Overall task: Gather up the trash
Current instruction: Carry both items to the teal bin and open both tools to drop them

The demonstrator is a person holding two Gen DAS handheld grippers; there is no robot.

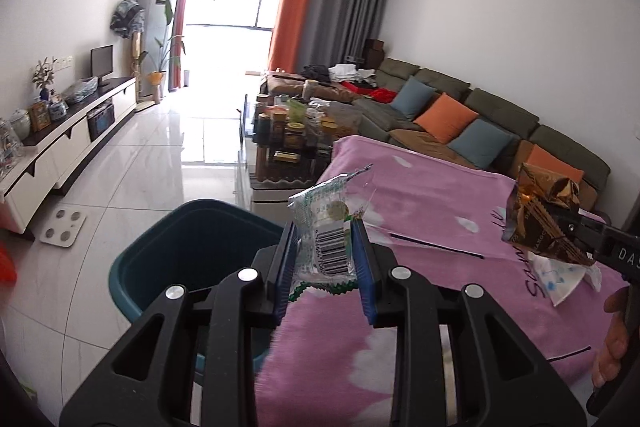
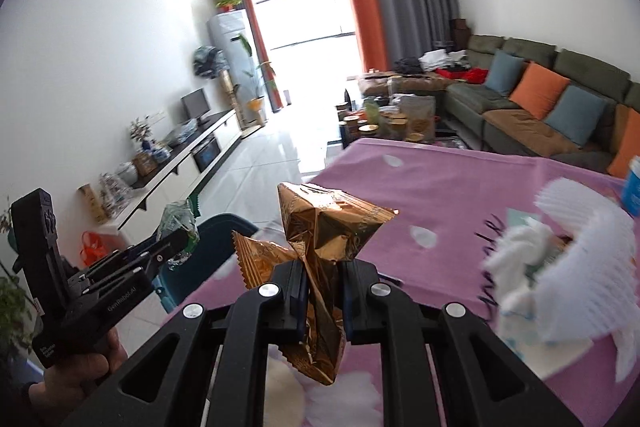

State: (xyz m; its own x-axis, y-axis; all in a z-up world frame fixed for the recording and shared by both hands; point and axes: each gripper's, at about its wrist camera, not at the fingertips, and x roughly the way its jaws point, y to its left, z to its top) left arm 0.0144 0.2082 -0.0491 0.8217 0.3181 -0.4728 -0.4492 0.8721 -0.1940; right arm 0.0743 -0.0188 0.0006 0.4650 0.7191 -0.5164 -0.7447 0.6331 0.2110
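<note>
My left gripper (image 1: 325, 247) is shut on a clear plastic wrapper with a barcode (image 1: 328, 227), held above the pink cloth's left edge, just right of a dark teal bin (image 1: 192, 251). It also shows in the right wrist view (image 2: 176, 241), with the bin (image 2: 208, 255) behind it. My right gripper (image 2: 323, 291) is shut on a crumpled gold foil wrapper (image 2: 328, 231), held above the cloth. The gold wrapper shows in the left wrist view (image 1: 540, 219) at far right. A paper plate with crumpled white tissue (image 2: 560, 259) lies on the cloth to the right.
A pink cloth (image 1: 432, 203) covers the table. A coffee table crowded with jars (image 1: 292, 135) stands behind it. A green sofa with cushions (image 1: 460, 115) runs along the right wall. A TV cabinet (image 1: 72, 139) lines the left wall. A white scale (image 1: 64, 227) lies on the floor.
</note>
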